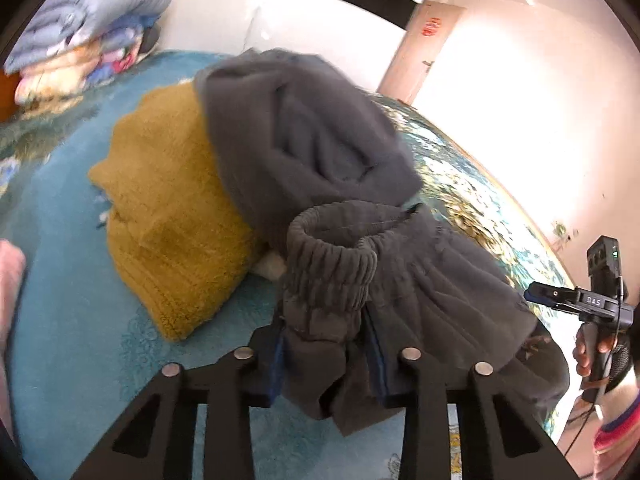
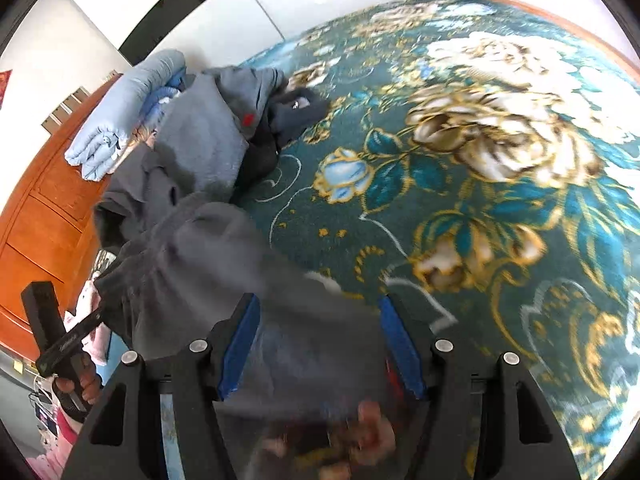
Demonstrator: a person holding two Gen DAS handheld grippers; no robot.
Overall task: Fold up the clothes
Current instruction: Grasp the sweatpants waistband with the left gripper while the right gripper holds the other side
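The left claw (image 1: 328,344) is clenched on the grey trousers' (image 1: 332,264) waistband above the bed (image 1: 72,312), just right of a mustard sweater (image 1: 168,216). The right claw (image 2: 320,340) straddles grey cloth; its grip cannot be told.

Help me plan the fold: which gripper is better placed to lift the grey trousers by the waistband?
Left. The left gripper is clamped on the grey trousers below the waistband; the right gripper only straddles blurred grey cloth.

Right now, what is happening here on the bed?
A person is sorting clothes on a floral bedspread with a gripper in each hand. The left gripper is shut on the elastic waistband of dark grey trousers, which drape over a mustard sweater. The right gripper straddles grey fabric; whether it grips is unclear.
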